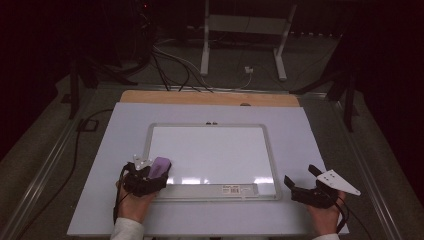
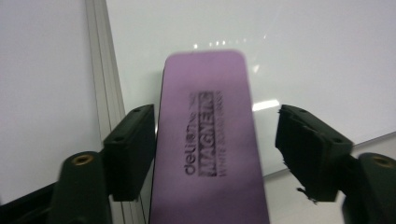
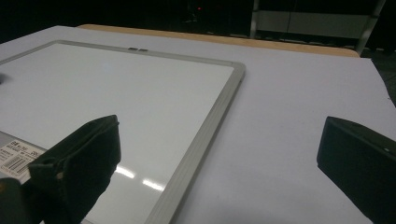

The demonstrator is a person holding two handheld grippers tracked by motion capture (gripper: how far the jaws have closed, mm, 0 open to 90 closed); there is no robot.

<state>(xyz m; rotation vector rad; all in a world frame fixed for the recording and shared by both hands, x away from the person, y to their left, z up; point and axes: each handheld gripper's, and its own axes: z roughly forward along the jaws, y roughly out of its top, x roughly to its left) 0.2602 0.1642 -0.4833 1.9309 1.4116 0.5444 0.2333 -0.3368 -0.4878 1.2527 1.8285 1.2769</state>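
Note:
A purple magnetic whiteboard eraser (image 1: 160, 166) (image 2: 205, 140) lies on the lower left corner of a white whiteboard (image 1: 210, 150) (image 2: 303, 46) with a grey frame. My left gripper (image 1: 155, 176) (image 2: 215, 144) straddles the eraser. Its left jaw is against the eraser's edge, and its right jaw stands off with a gap, so it is open. My right gripper (image 1: 300, 175) (image 3: 219, 135) is wide open with nothing between its jaws, over the sheet just right of the whiteboard's lower right corner (image 3: 196, 154).
The whiteboard lies on a pale sheet (image 1: 295, 130) that covers a wooden tabletop (image 1: 200, 97). A barcode label (image 1: 240, 189) sits on the board's near frame. Cables and a white stand (image 1: 240, 30) are on the floor beyond the table.

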